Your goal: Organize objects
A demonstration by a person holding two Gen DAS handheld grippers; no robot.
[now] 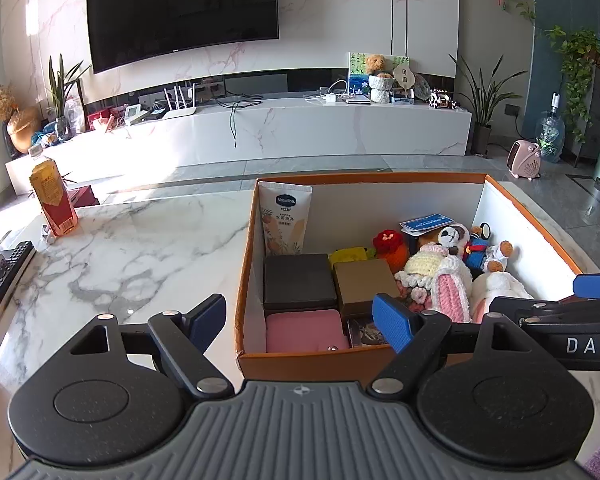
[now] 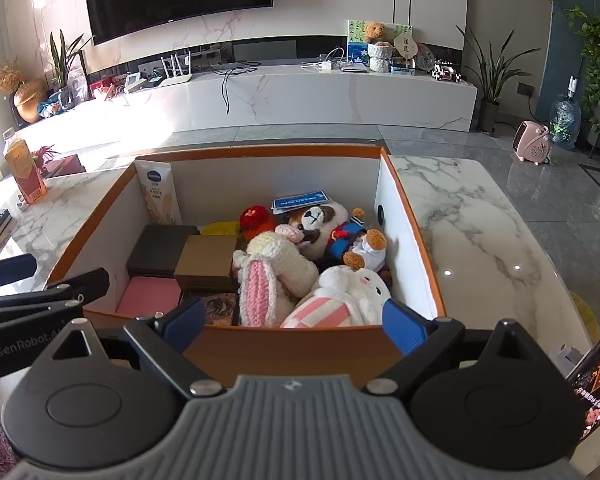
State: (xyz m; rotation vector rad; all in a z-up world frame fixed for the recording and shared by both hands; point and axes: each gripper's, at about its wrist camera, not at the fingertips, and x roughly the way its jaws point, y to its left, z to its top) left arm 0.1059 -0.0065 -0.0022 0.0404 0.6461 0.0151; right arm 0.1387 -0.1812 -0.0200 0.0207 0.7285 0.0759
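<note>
An orange cardboard box (image 1: 248,264) (image 2: 300,350) stands on the marble table. It holds a Vaseline tube (image 1: 284,220) (image 2: 158,196), a black case (image 1: 299,282), a tan box (image 1: 364,284) (image 2: 208,262), a pink case (image 1: 304,330) (image 2: 150,296) and several plush and knitted toys (image 1: 448,276) (image 2: 320,256). My left gripper (image 1: 300,320) is open and empty at the box's near left corner. My right gripper (image 2: 294,326) is open and empty at the box's near wall, right side.
An orange drink bottle (image 1: 52,200) (image 2: 24,172) stands at the table's far left. A remote (image 1: 4,280) lies at the left edge. A dark printed object (image 2: 596,364) sits at the right edge. Bare marble table (image 1: 132,256) (image 2: 480,248) flanks the box.
</note>
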